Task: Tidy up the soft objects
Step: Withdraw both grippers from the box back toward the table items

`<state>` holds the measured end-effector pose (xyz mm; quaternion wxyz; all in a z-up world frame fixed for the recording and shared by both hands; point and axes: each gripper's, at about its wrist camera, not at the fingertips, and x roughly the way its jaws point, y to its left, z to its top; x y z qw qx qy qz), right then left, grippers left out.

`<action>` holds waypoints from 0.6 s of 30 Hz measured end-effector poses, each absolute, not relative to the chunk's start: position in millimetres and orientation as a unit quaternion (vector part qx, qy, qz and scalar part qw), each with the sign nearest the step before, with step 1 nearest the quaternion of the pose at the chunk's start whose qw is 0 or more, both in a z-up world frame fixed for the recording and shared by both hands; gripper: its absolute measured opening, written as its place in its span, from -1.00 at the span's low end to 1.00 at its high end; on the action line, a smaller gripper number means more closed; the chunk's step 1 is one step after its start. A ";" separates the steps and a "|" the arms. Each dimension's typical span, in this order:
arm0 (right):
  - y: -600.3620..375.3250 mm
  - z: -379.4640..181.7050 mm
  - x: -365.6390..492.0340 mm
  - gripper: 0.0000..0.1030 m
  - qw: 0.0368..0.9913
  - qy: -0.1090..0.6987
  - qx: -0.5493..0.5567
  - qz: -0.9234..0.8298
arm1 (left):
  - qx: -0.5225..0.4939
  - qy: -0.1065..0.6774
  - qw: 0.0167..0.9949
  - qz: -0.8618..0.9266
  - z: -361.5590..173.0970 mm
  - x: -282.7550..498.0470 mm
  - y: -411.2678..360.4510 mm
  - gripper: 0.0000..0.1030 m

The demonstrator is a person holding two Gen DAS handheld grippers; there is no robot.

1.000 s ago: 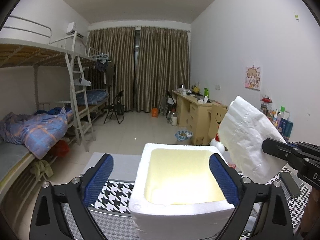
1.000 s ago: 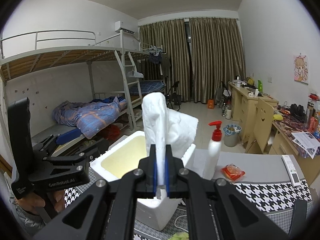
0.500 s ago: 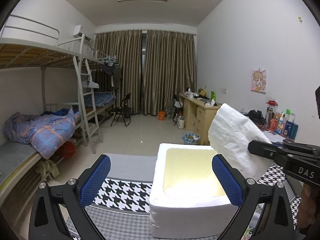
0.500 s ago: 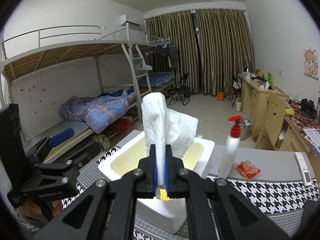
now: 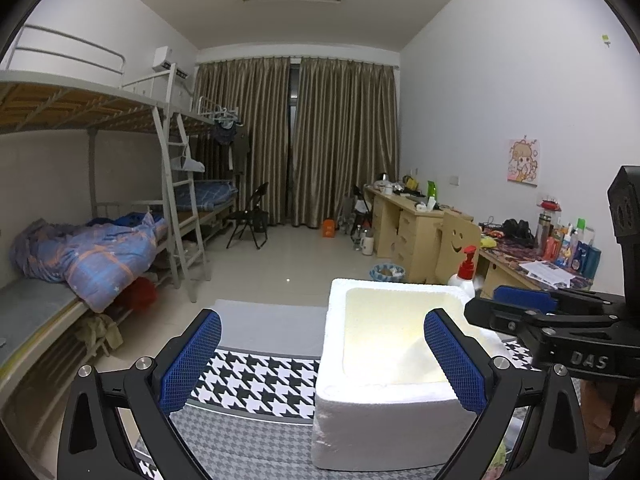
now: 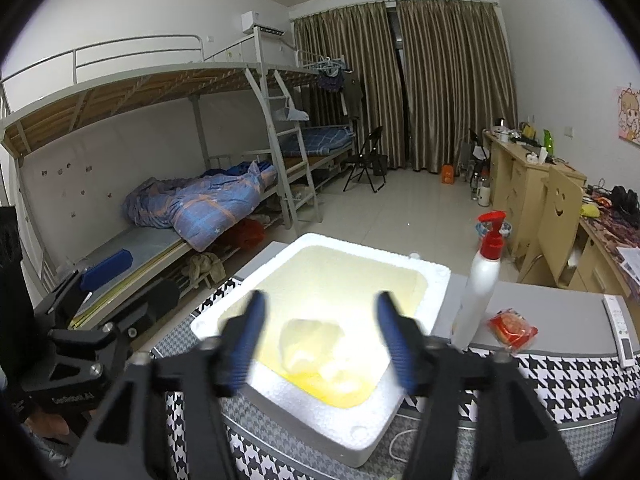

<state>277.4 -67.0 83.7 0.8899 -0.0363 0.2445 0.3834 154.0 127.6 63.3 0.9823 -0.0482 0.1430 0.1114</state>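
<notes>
Soft white bundle (image 6: 316, 344), likely a folded cloth or a bag, though glare makes it hard to tell, lies at the bottom of a white foam box (image 6: 434, 284) with a pale yellow inside. A brighter yellow patch shows under it near the box's front wall. The box stands on a bench (image 6: 568, 376) covered by a black-and-white houndstooth cloth, near the bench's front edge, with grey bare top behind it.

The right gripper (image 6: 320, 340) hangs directly above the box, its blue-padded fingers spread wide with nothing between them. The bundle sits right below the gap, which suggests this gripper is the one delivering items into the box; by that reading, this item is in place.

The left gripper (image 5: 322, 356) is held low at the front of the bench, to the left of the box, its fingers also wide and empty. One finger overlaps the box's near wall in the view, but it does not appear to touch. It looks parked out of the way, ready to steady the light box if needed.

Just beside the box's far right corner stands a white pump bottle (image 6: 478, 292) with a red top. Next to that lies a small red packet (image 6: 512, 330), and a white remote control (image 6: 620, 328) rests toward the right edge.
</notes>
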 end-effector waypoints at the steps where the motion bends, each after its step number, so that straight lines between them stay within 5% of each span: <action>1: -65.1 84.1 276.3 0.50 0.891 0.243 -0.037 0.382 | -0.049 0.143 0.982 0.112 63.1 153.5 128.0 0.98; 10: -74.3 87.7 267.4 0.79 0.899 0.226 -0.041 0.372 | -0.047 0.141 0.983 0.109 64.4 149.5 126.6 0.98; 18: -86.1 92.6 257.7 0.86 0.906 0.208 -0.043 0.366 | -0.039 0.138 0.985 0.100 67.5 142.1 115.3 0.98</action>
